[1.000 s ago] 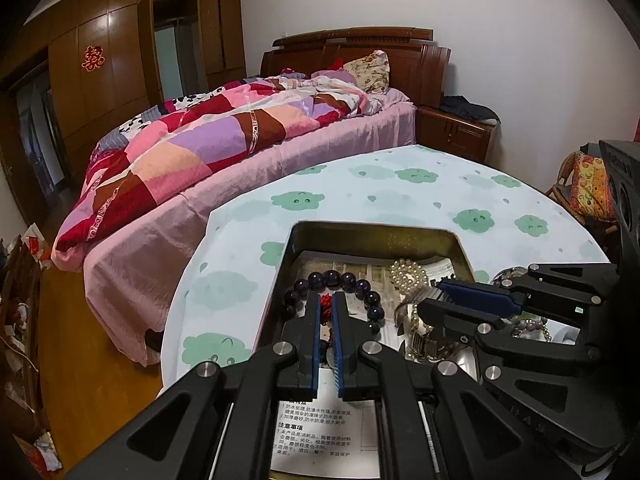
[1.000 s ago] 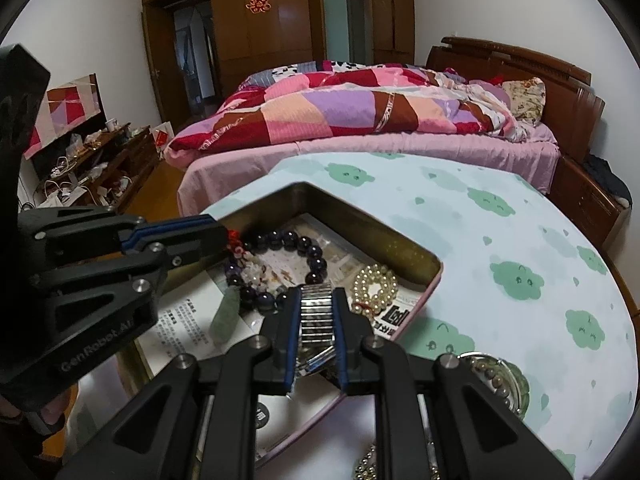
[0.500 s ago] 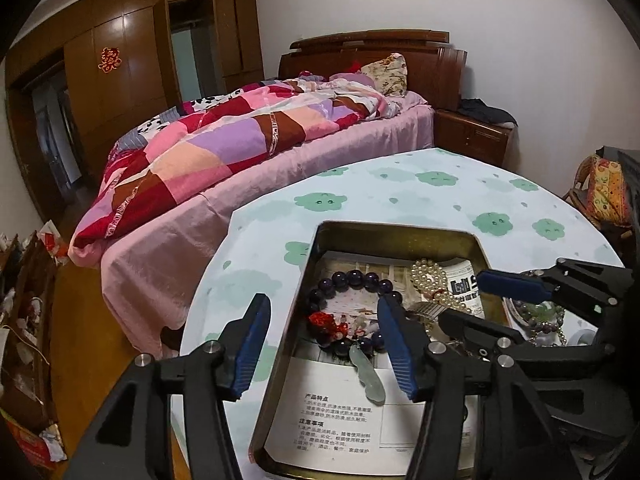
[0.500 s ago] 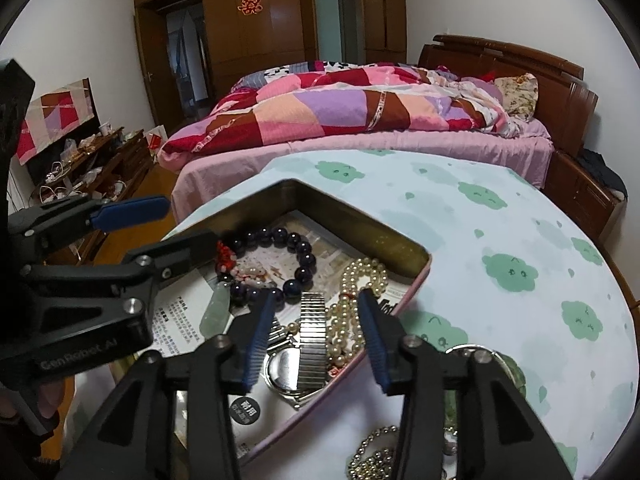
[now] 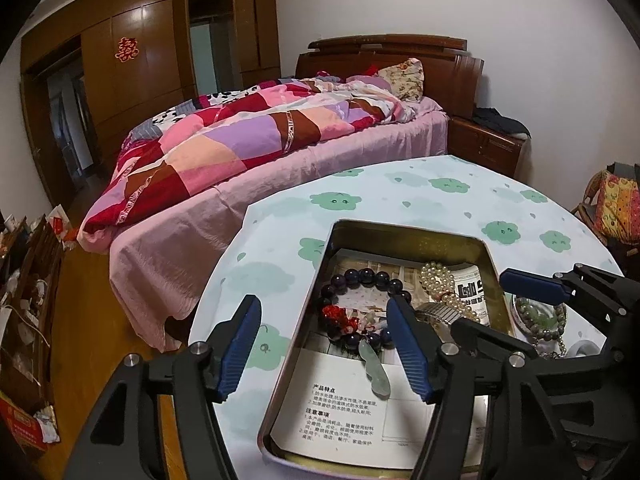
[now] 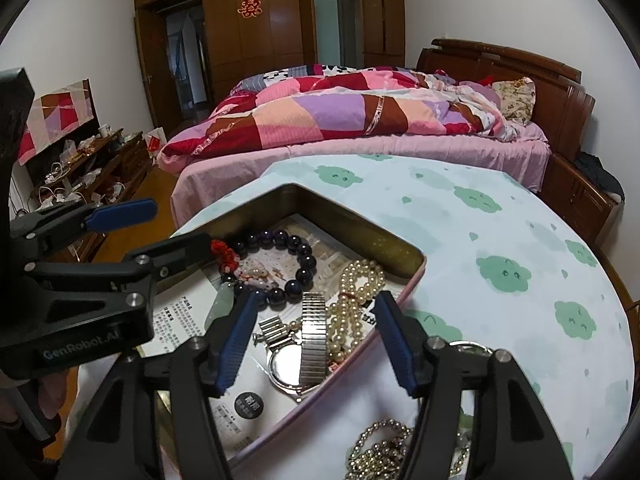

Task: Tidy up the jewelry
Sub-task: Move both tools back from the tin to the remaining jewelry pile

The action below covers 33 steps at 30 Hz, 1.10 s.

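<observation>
Over the near edge of the bench (image 5: pixel 440 196), both grippers hang above a metal tin (image 5: pixel 404 236) lined with printed paper. Left gripper (image 5: pixel 326 346): jaws spread wide, nothing between them, one blue pad outside the tin's left wall, the other over the tin. Right gripper (image 6: pixel 316 346): jaws also wide apart, holding nothing, poised over the tin's near corner.

In the tin, nearest in the right wrist view, a watch (image 6: pixel 290 366) with a metal stretch band (image 6: pixel 312 336) lies face up. Just beside it, touching the band, a string of pearls (image 6: pixel 356 304) lies bunched against the tin's right wall. Further in, a dark bead bracelet (image 6: pixel 294 258) lies in a loop with a red knot (image 6: pixel 222 252) at its left side; a pale green pendant (image 5: pixel 376 368) trails from it onto a white leaflet (image 5: pixel 344 412).

Outside the tin, on the cloud-print cloth, a heap of gold beads (image 6: pixel 380 452) sits at the right gripper's lower edge. From the left wrist camera a green bead bracelet (image 5: pixel 540 320) lies in a small round dish (image 5: pixel 516 314) just right of the tin.

Beyond the bench: a bed (image 6: pixel 360 148) with a patchwork quilt (image 6: pixel 340 112), a wooden headboard (image 5: pixel 392 60), and brown wardrobes (image 6: pixel 272 32) at the back wall.
</observation>
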Available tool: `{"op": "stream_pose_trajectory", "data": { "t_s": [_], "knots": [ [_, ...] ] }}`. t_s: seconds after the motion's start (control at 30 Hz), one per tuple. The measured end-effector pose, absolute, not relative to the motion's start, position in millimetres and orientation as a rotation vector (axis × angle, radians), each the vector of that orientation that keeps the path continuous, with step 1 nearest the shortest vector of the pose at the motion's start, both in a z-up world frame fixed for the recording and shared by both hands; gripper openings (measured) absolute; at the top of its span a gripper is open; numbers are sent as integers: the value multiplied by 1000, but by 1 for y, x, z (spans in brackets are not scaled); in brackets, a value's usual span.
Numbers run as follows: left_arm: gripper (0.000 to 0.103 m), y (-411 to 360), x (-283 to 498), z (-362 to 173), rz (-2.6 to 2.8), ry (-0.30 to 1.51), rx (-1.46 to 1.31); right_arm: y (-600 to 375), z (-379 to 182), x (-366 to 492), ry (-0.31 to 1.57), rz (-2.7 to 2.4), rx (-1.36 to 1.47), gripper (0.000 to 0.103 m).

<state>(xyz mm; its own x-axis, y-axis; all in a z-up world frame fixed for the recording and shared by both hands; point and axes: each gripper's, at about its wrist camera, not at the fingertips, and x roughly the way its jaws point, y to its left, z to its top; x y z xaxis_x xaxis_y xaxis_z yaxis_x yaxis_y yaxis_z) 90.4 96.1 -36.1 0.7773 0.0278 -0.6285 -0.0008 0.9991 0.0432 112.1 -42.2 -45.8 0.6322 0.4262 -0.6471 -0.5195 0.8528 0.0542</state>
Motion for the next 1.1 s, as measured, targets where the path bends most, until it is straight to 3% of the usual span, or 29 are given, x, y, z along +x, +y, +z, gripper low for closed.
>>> {"op": "stream_pose_trajectory", "data": {
  "t_s": [0.47,0.8,1.1],
  "knots": [
    [66,50,46,-35,-13,659,76,-131,-35,75,702,447,-67,79],
    [66,14,32,-42,-88,676,101,-200,-60,55,773,321,-2,81],
    [66,-24,23,-48,-168,678,166,-200,-69,46,793,364,-14,80]
  ]
}}
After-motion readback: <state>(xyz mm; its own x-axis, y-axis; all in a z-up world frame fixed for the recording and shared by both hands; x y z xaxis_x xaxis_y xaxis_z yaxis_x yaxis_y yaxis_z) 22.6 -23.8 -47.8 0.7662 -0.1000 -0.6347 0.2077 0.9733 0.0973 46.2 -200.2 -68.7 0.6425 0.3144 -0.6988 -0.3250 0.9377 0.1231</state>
